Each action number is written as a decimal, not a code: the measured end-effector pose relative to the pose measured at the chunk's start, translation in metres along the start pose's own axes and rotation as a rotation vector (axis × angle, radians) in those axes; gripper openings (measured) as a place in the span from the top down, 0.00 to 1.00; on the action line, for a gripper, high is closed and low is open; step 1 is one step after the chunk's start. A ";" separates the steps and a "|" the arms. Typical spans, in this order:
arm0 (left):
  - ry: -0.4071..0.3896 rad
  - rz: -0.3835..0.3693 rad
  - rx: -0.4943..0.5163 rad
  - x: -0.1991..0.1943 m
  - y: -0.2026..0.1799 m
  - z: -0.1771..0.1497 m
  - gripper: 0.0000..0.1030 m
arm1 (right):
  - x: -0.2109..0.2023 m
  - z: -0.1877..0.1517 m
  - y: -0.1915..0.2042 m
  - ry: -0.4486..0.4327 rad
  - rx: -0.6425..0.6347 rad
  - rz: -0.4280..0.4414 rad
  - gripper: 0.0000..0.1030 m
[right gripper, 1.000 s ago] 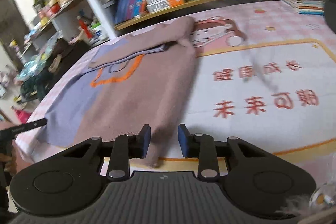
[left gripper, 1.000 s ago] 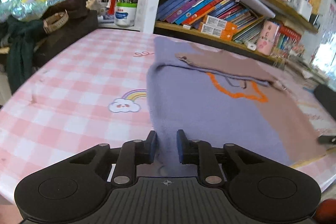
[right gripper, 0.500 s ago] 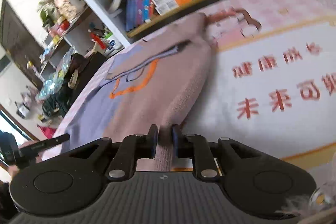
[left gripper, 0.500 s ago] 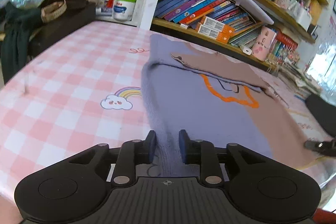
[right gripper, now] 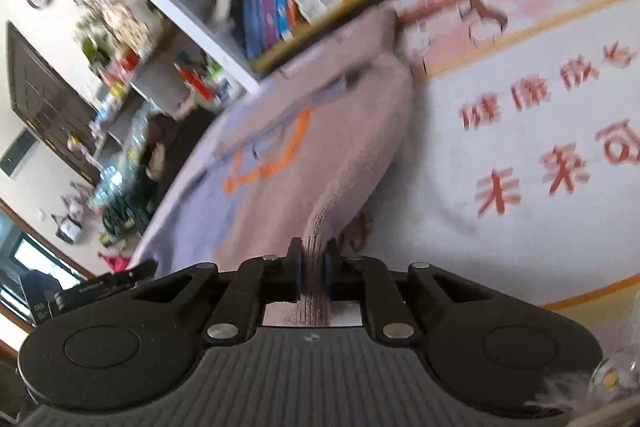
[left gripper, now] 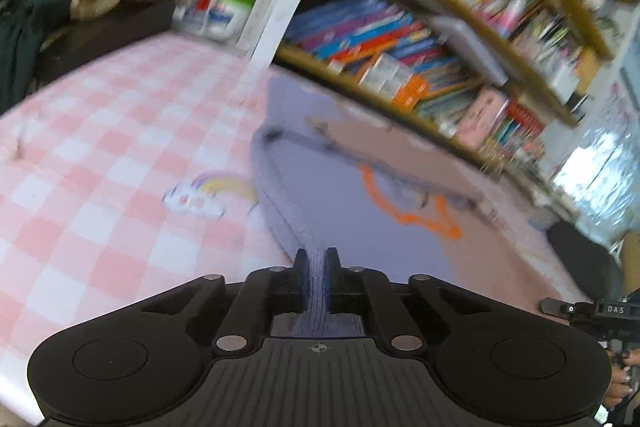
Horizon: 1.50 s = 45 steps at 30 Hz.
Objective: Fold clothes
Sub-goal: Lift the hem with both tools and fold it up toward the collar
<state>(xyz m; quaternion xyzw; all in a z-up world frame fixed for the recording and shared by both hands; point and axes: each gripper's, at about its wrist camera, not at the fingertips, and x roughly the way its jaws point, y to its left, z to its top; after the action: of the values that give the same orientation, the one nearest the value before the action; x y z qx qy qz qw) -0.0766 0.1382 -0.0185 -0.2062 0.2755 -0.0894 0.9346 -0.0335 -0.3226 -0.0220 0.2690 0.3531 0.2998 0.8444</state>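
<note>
Blur smears both views, so book titles on the bookshelf (left gripper: 420, 67) and the small items on its upper shelves cannot be read. The sweater (left gripper: 360, 203) — lavender on 1 side, dusty pink on the other, with an orange outline motif (left gripper: 412, 215) across the chest — lies spread on the table, over the pink checked tablecloth (left gripper: 100, 163).

The left gripper (left gripper: 316, 263) is clamped on the lavender hem corner; its jaws have just been closing, and a ridge of knit is pinched between the 2 pads and runs away from them up the sweater's edge. A rainbow-and-cloud print (left gripper: 208, 195) on the cloth sits just beside that raised edge.

The right gripper (right gripper: 312, 259) is clamped on the pink hem corner in the same way — its jaws have also just been closing, with ribbed fabric squeezed between the pads and lifted off the white mat with red characters (right gripper: 540, 147). What lies under the lifted pink fold is hidden in shadow.

At the right edge of the left wrist view the other gripper's tip shows, mostly cut off. The sweater's far end, near the shelf, is too smeared to tell how the sleeves lie.
</note>
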 end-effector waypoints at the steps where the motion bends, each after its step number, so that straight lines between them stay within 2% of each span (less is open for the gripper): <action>1: -0.017 -0.013 0.014 -0.005 -0.004 0.003 0.95 | -0.006 0.002 0.001 -0.028 0.000 0.020 0.91; 4: -0.018 -0.025 0.020 -0.008 -0.005 0.005 0.94 | -0.013 0.007 0.004 -0.051 -0.005 0.037 0.91; 8: 0.040 -0.027 -0.032 -0.001 0.006 -0.002 0.94 | -0.005 0.005 -0.002 0.003 0.014 0.006 0.91; 12: 0.070 -0.014 -0.030 0.000 0.008 -0.005 0.86 | 0.003 0.000 -0.008 0.044 0.031 -0.011 0.88; 15: 0.087 -0.026 -0.040 0.001 0.009 -0.009 0.76 | 0.004 -0.002 -0.010 0.054 0.033 -0.015 0.87; 18: 0.099 -0.034 -0.045 0.003 0.010 -0.011 0.73 | 0.003 -0.003 -0.012 0.057 0.035 -0.022 0.87; 39: 0.081 -0.071 -0.068 0.008 0.014 -0.011 0.73 | 0.003 -0.003 -0.009 0.056 0.008 -0.042 0.86; 45: 0.066 -0.055 -0.023 0.008 0.009 -0.013 0.72 | 0.003 -0.004 -0.009 0.053 0.009 -0.039 0.86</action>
<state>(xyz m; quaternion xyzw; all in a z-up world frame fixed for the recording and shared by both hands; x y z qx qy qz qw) -0.0768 0.1393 -0.0361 -0.2213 0.3012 -0.1188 0.9199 -0.0319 -0.3259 -0.0320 0.2576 0.3820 0.2887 0.8392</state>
